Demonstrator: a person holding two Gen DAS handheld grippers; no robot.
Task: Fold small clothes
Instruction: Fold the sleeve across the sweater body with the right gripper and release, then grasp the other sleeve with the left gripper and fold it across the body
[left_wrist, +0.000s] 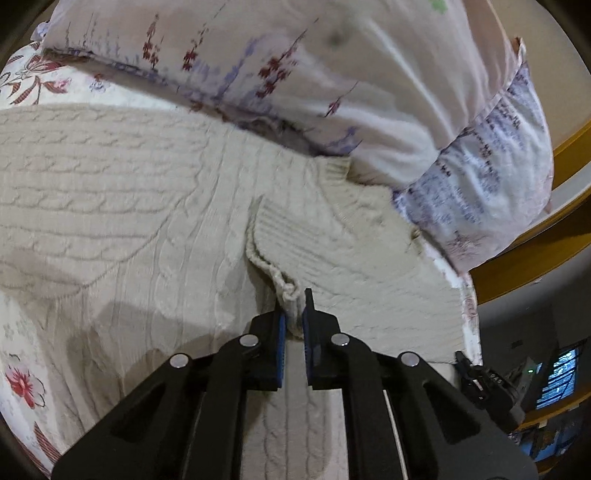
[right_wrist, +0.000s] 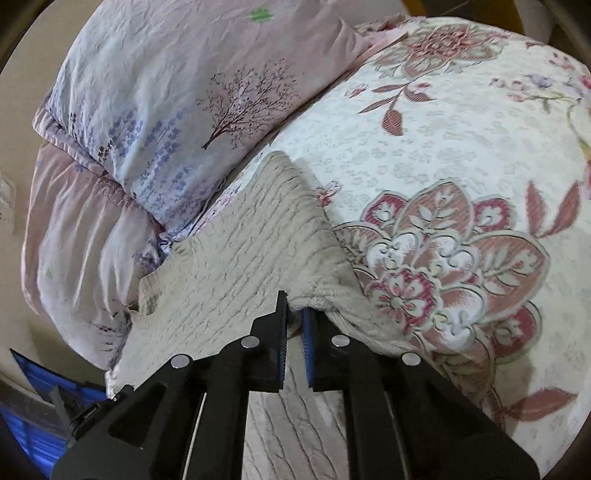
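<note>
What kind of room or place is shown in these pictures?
Most likely a bedroom, with the work done on a bed. A flower-print bedspread covers the surface, a pillow with a tree print lies at its far end, and a cream cable-knit sweater is spread on top.

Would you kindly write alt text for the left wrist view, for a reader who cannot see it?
The left gripper is shut on a ribbed edge of a cream cable-knit sweater spread on a floral bedspread. A pale pillow printed with flower sprigs lies just beyond the sweater.
</note>
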